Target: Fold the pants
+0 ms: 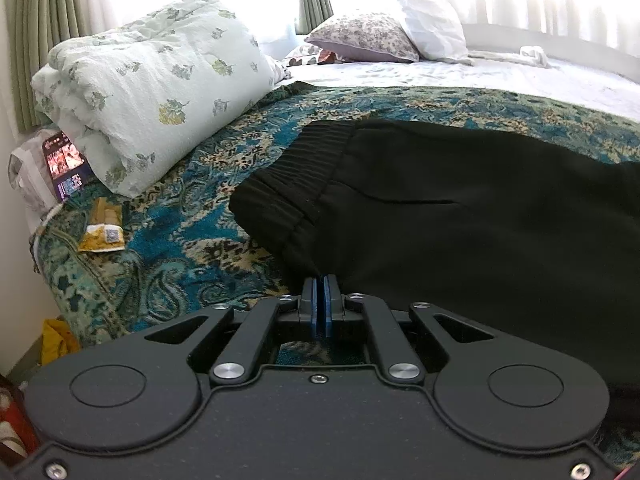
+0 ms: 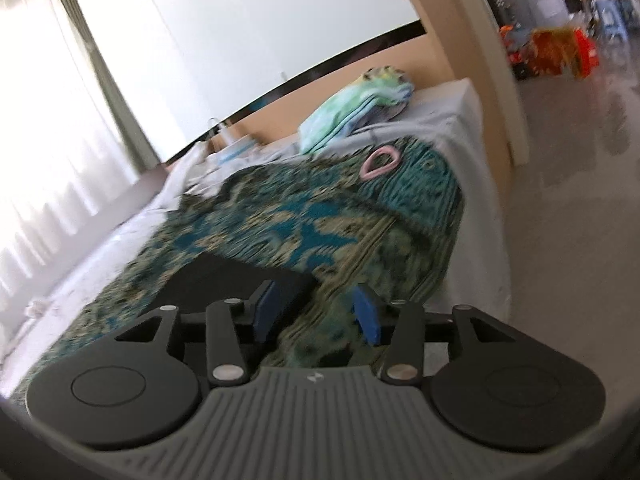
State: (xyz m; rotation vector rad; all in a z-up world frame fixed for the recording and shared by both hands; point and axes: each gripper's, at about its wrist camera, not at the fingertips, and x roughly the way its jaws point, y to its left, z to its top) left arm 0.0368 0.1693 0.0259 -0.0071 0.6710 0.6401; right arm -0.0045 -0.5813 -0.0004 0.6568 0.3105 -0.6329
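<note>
Black pants lie flat on the teal patterned bedspread, with the ribbed elastic waistband toward the left. My left gripper is shut, its blue pads pinching the near edge of the pants just below the waistband. In the right wrist view my right gripper is open and empty, held above the bedspread. A dark end of the pants lies just beyond its left finger. This view is blurred.
A rolled floral quilt lies at the left with a phone and a yellow packet near the bed edge. Pillows sit at the back. A pink ring and folded cloths lie at the bed's far end.
</note>
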